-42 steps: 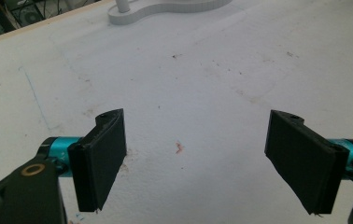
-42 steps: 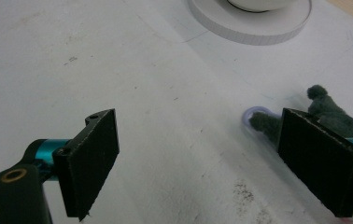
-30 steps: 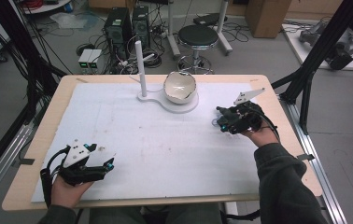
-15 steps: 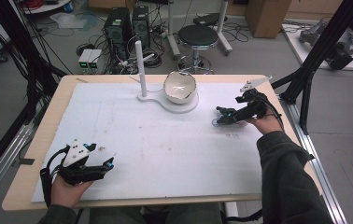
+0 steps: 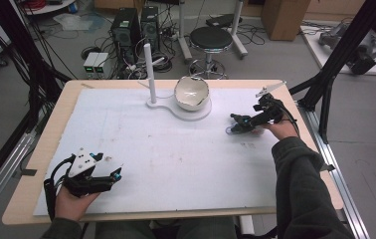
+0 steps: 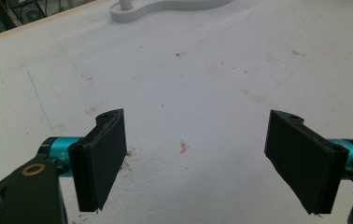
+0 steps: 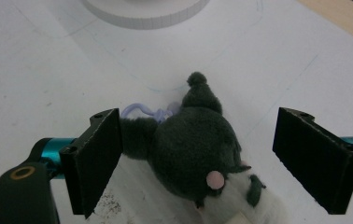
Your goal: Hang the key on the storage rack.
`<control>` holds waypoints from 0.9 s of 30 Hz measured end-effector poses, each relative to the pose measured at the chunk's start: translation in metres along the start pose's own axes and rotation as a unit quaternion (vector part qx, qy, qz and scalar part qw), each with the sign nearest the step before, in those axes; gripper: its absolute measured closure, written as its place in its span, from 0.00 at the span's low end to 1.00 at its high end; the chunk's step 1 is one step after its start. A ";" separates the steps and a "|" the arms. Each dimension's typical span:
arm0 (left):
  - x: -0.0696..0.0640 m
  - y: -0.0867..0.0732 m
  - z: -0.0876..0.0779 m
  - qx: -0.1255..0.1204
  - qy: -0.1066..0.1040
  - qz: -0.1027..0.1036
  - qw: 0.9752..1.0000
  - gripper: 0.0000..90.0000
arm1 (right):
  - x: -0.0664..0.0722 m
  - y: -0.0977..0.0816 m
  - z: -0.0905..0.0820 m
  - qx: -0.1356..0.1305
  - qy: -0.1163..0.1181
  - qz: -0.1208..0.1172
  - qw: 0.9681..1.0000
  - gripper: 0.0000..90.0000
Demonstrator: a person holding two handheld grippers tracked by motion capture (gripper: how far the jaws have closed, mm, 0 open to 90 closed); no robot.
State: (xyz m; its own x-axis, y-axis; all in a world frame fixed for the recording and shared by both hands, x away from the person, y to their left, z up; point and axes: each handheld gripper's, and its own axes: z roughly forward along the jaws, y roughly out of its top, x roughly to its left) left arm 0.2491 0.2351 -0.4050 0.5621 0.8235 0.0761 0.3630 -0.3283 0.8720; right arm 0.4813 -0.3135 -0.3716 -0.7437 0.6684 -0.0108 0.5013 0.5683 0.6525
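Plush, right gripper view: dark toy (image 7: 198, 149) lies on the bench (image 7: 34, 70) between the jaws of the right hand-held gripper (image 7: 219, 161), which have just been closing, pads not yet pressing.
High view: right hand-held gripper (image 5: 235, 124) low near the bowl (image 5: 192, 93), likely for a pick-up.
Left gripper view: left hand-held gripper (image 6: 195, 161) released, parked aside.

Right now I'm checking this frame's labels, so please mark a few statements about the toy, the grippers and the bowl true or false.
1. A dark plush toy lies between the right gripper jaws. True.
2. The right gripper is clamped shut on the toy. False: its jaws stand apart, closing lately.
3. The left gripper holds a cup. False: it is open over bare table.
4. A bowl sits on the white stand. True.
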 end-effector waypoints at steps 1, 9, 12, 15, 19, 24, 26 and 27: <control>0.000 0.000 0.000 0.001 0.001 0.000 1.000 0.24 | -0.001 0.000 0.003 0.005 0.001 -0.003 1.000 0.17; 0.002 -0.001 0.001 0.002 0.002 -0.002 1.000 0.24 | -0.004 -0.003 0.019 0.040 -0.003 -0.014 0.999 0.18; 0.002 -0.001 0.001 0.004 0.002 -0.001 1.000 0.24 | -0.004 -0.004 0.024 0.048 0.001 -0.020 0.999 0.20; 0.003 -0.001 0.001 0.003 0.004 -0.002 1.000 0.24 | -0.004 -0.005 0.028 0.066 0.008 -0.027 0.997 0.22; 0.003 -0.001 0.001 0.001 0.004 -0.003 1.000 0.24 | -0.002 -0.006 0.033 0.085 0.016 -0.041 0.995 0.27; 0.004 -0.001 0.000 0.001 0.006 -0.001 1.000 0.24 | 0.001 -0.009 0.038 0.098 0.018 -0.049 0.994 0.31; 0.003 -0.002 0.000 0.002 0.006 -0.003 1.000 0.24 | 0.001 -0.010 0.038 0.094 0.018 -0.045 0.994 0.34; 0.003 -0.002 0.000 0.001 0.006 -0.003 1.000 0.24 | 0.001 -0.010 0.037 0.093 0.020 -0.043 0.994 0.36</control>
State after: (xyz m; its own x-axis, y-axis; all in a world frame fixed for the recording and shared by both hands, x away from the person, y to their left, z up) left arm 0.2502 0.2386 -0.4060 0.5502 0.8315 0.0762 0.3685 -0.3237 0.8714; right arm 0.4922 -0.3009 -0.4063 -0.8030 0.5953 -0.0281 0.5050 0.7047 0.4984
